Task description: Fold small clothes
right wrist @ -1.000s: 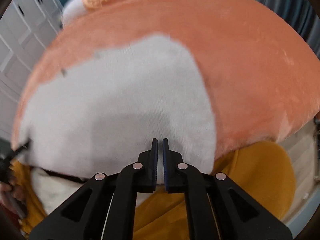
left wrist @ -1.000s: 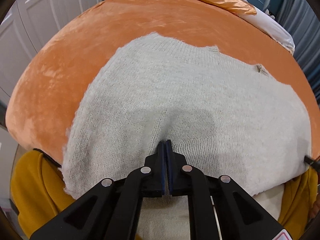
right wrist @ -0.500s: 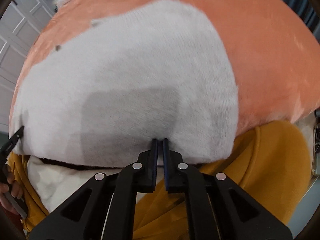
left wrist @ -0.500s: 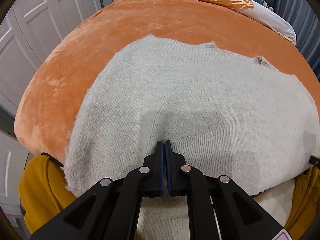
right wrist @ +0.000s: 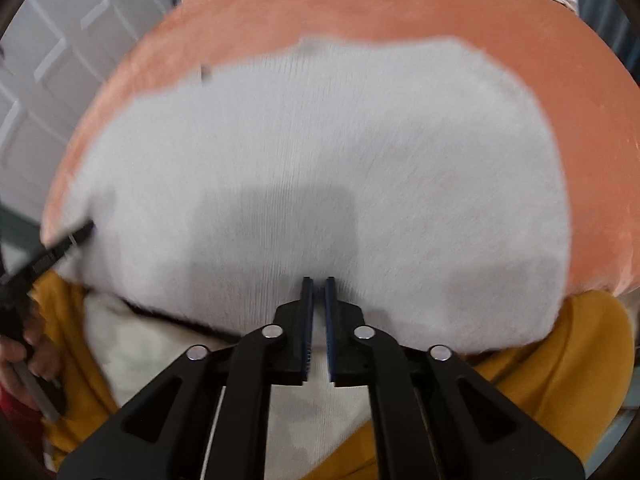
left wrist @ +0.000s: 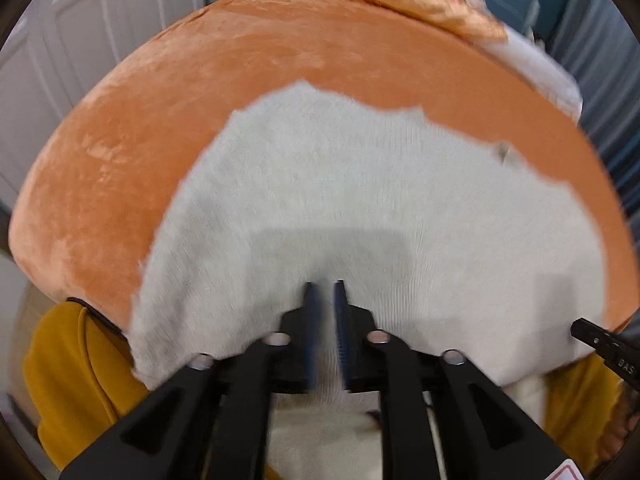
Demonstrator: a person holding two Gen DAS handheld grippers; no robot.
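nearest in the left wrist view, the black two-finger left gripper (left wrist: 324, 292) with blue-padded fingertips stands with its jaws a little apart, having just been opening; the near hem of the pale grey knitted sweater (left wrist: 360, 208) shows in the gap, and the pads do not press on it. in the right wrist view the matching black right gripper (right wrist: 319, 286) also has its jaws parted by a narrow gap after just opening, the same sweater (right wrist: 340, 152) visible between the pads but not pinched. below both grippers sits the person's mustard-yellow sleeved top (left wrist: 76, 368) with a cream front panel (right wrist: 132, 344) — the sweater's near edge hangs over the edge of the bed toward it. a hand (right wrist: 16, 344) at the far left of the right wrist view holds the handle of the left gripper, whose tip (right wrist: 80, 232) reaches to the sweater's left side. the sweater lies spread flat on the orange velvety bedspread (left wrist: 260, 68), its far edge uneven with a small tag or notch; blur hides the detail. beyond it lie a shiny golden-orange embroidered pillow (left wrist: 416, 4) on white bedding (left wrist: 540, 68) — and white panelled doors (left wrist: 80, 32) stand at the left.
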